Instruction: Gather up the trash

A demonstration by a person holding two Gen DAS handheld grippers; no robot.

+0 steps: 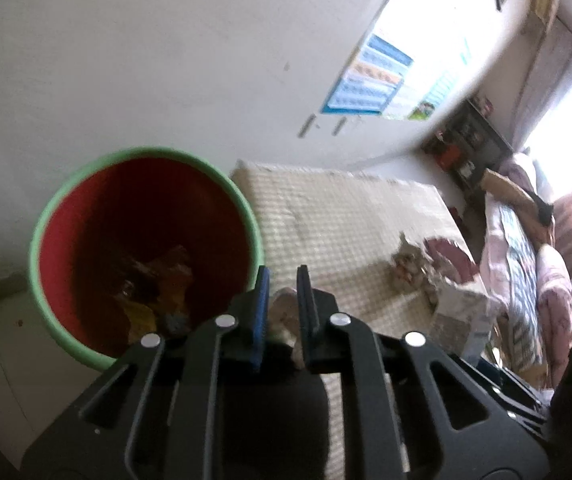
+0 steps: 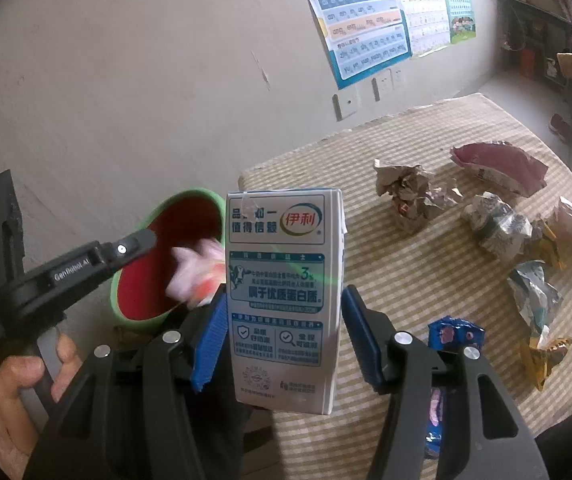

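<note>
A table covered with a beige checked cloth [image 2: 426, 280] stands against a pale wall, and loose litter lies scattered over its far and right parts: a crumpled ball of brown-grey paper [image 2: 406, 196], a torn pink wrapper [image 2: 502, 164], a crushed grey printed wrapper [image 2: 498, 228], a silver foil wrapper [image 2: 534, 292], a small yellow wrapper [image 2: 546, 356] and a blue snack packet [image 2: 454, 332] just beside the right gripper's outer finger. Coloured charts [image 2: 362, 20] hang on the wall above the table's far edge. A dark shelf [image 1: 470, 144] and a heap of pink bedding [image 1: 526, 248] stand well beyond the table.

At the table's left end, below its edge, sits a round bin with a light green rim and a red inside [image 1: 145, 256]. Its mouth is open upward, and at its bottom lie dark and yellow scraps, too dim to make out.

The right gripper [image 2: 281, 324] holds an upright white and blue milk carton [image 2: 286, 280] above the near part of the table; its blue-padded jaws stand against the carton's two sides, and the carton hides part of the bin's right rim in the right wrist view.

The left gripper [image 1: 281, 292], held by a hand [image 2: 21, 384], reaches toward the bin. Its jaws are nearly closed on a crumpled white and pink wrapper [image 1: 283, 312], which hangs over the bin's near rim in the right wrist view, blurred.
</note>
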